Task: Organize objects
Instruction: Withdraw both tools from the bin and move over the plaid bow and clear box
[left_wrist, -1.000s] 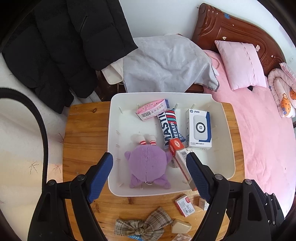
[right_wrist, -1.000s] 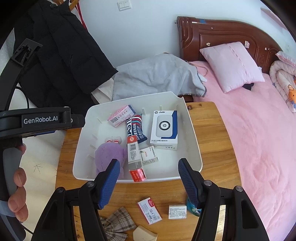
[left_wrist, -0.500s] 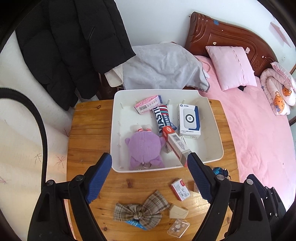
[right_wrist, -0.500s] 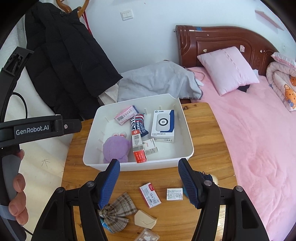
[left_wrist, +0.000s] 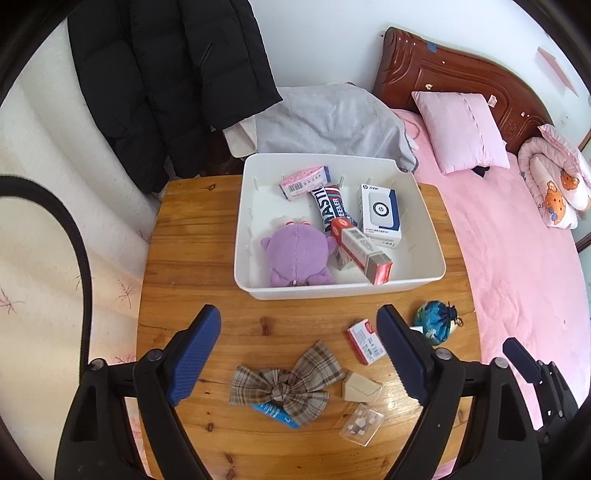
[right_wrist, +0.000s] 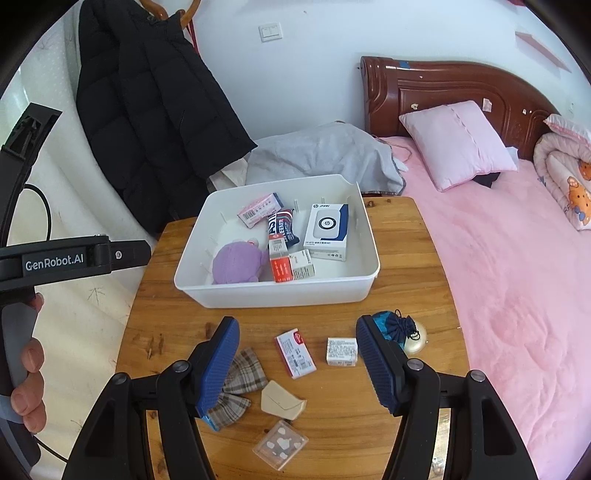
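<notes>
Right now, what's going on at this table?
A person is sorting small items into the white bin. Both grippers hang empty above the loose things on the table: the left gripper, its jaws opening, is over the plaid bow; the right gripper is over the red-and-white box. The plush and several boxes are in the bin; the pouch and clear case are not.

A: Left wrist view: where did it look from?
B: Above the surface's (left_wrist: 192, 251) near edge, angled steeply down, bin (left_wrist: 243, 236) close ahead.
A: Right wrist view?
B: Beside it, pitched less steeply, taking in more wall. Both shared the bin (right_wrist: 280, 295), the surface (right_wrist: 399, 258) and the bed (right_wrist: 498, 277).
</notes>
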